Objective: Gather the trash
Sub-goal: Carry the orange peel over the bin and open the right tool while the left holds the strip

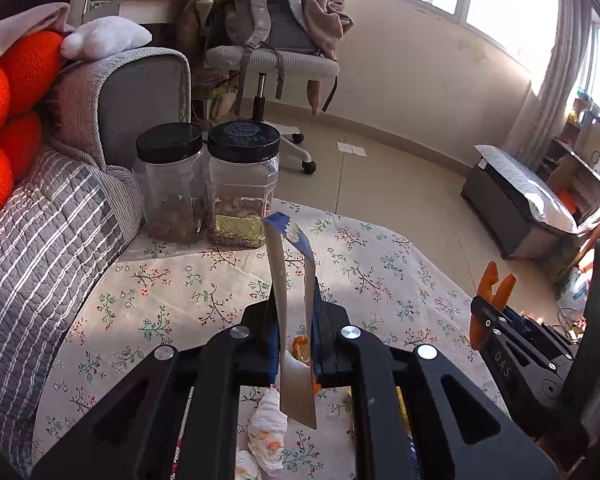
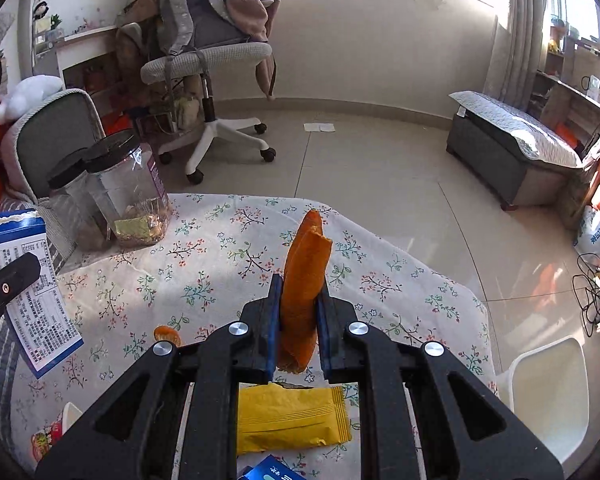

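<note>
My left gripper is shut on an opened blue and white carton, held above the floral tablecloth; the carton also shows at the left of the right wrist view. My right gripper is shut on a long piece of orange peel, upright between the pads; it shows in the left wrist view too. Below lie a yellow snack wrapper, a small orange peel piece, crumpled tissue and a blue packet.
Two black-lidded plastic jars stand at the table's far left beside a grey sofa arm. A swivel chair with a backpack and a grey bench stand on the tiled floor. A white chair is at the right.
</note>
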A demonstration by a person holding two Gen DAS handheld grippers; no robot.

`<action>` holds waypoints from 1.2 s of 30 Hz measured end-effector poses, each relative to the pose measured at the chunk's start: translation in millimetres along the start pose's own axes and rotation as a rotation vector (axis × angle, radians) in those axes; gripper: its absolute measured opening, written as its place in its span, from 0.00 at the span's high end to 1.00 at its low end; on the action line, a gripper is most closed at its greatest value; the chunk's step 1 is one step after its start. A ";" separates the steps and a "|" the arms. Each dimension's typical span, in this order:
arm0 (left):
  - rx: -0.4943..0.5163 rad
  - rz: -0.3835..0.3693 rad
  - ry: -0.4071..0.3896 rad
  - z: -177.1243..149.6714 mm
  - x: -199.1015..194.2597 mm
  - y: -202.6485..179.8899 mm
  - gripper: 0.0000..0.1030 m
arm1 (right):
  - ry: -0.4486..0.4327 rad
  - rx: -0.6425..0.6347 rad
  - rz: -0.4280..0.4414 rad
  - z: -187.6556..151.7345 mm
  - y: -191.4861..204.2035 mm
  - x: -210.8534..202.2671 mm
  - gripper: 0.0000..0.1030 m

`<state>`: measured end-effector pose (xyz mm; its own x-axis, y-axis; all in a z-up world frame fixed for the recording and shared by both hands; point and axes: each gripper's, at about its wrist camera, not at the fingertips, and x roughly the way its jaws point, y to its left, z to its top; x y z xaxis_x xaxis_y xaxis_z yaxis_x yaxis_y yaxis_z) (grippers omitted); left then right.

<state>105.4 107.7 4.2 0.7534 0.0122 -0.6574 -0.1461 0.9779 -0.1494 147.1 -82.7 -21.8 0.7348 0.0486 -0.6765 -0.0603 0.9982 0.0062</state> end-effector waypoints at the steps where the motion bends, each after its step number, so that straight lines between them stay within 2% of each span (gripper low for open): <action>1: 0.010 0.000 -0.011 -1.2 -2.5 -5.2 0.88 | -0.009 -0.002 -0.003 -1.6 -2.9 -4.9 0.86; 10: 0.105 -0.026 -0.077 -12.6 -27.6 -58.5 0.88 | -0.077 0.027 -0.043 -12.3 -43.2 -47.1 0.86; 27: 0.233 -0.141 -0.072 -39.4 -54.4 -159.1 0.88 | -0.141 0.159 -0.174 -32.0 -159.1 -105.4 0.86; 31: 0.265 -0.170 -0.062 -46.5 -55.8 -184.7 0.88 | -0.132 0.213 -0.246 -43.0 -197.6 -111.6 0.86; 36: 0.314 -0.209 -0.045 -58.4 -55.7 -219.6 0.88 | -0.079 0.319 -0.325 -66.2 -252.8 -110.1 0.83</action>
<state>58.1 -119.9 30.5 0.7746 -0.1921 -0.6026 0.2120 0.9765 -0.0389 36.7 -342.7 2.3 0.7313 -0.2790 -0.6224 0.3840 0.9226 0.0377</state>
